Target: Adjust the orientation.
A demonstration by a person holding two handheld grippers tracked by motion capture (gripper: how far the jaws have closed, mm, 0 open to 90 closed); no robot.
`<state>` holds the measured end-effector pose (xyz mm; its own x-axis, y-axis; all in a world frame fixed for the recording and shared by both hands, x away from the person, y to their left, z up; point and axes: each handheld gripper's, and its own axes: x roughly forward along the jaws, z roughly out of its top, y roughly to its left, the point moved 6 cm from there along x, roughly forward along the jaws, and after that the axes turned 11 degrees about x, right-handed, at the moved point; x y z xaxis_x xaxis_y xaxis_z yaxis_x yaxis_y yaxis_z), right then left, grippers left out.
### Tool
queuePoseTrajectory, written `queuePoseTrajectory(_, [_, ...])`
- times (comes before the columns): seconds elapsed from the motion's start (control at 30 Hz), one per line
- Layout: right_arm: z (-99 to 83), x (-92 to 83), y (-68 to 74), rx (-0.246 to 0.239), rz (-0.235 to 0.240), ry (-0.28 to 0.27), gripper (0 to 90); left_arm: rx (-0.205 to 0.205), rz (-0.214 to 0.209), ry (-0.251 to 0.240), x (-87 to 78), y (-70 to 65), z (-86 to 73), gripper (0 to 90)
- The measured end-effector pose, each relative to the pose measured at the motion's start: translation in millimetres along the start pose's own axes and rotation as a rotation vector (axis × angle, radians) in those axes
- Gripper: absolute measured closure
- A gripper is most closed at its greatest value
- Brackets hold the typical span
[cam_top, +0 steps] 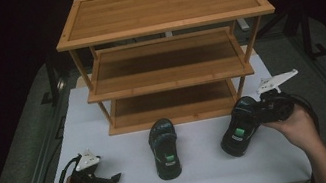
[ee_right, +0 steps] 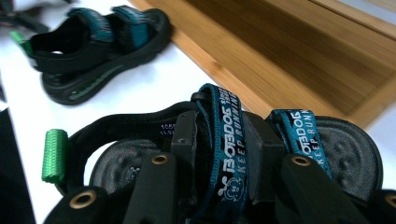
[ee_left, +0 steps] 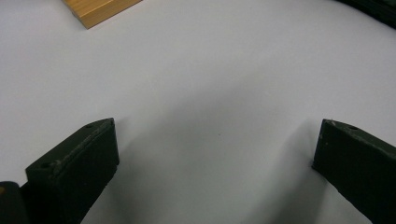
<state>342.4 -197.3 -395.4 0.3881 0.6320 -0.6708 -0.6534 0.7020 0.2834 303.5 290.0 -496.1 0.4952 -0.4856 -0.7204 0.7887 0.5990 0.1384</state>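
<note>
Two black sandals with teal straps lie on the white mat (cam_top: 130, 178). One sandal (cam_top: 165, 149) (ee_right: 93, 51) rests flat in the middle, in front of the wooden rack (cam_top: 170, 54). The other sandal (cam_top: 239, 128) (ee_right: 224, 140) is tilted up at the right, with my right gripper (cam_top: 256, 111) (ee_right: 223, 140) shut on its teal strap; the jaws pinch the strap from both sides. My left gripper (cam_top: 115, 178) (ee_left: 215, 154) rests low over the mat at the front left, jaws wide apart with nothing between them.
The three-shelf bamboo rack stands at the back of the mat; its shelves are bare and its lowest shelf (ee_right: 289, 51) lies just beyond the held sandal. A corner of the rack (ee_left: 98, 11) shows ahead of the left gripper. Dark table edges surround the mat.
</note>
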Motion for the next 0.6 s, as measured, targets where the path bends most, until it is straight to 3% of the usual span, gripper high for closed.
queuePoseTrajectory(0.6, [26.0,35.7,36.8,-0.189,0.169,0.051,68.0,-0.003,-0.001,-0.001,0.2,0.0,0.1,0.0])
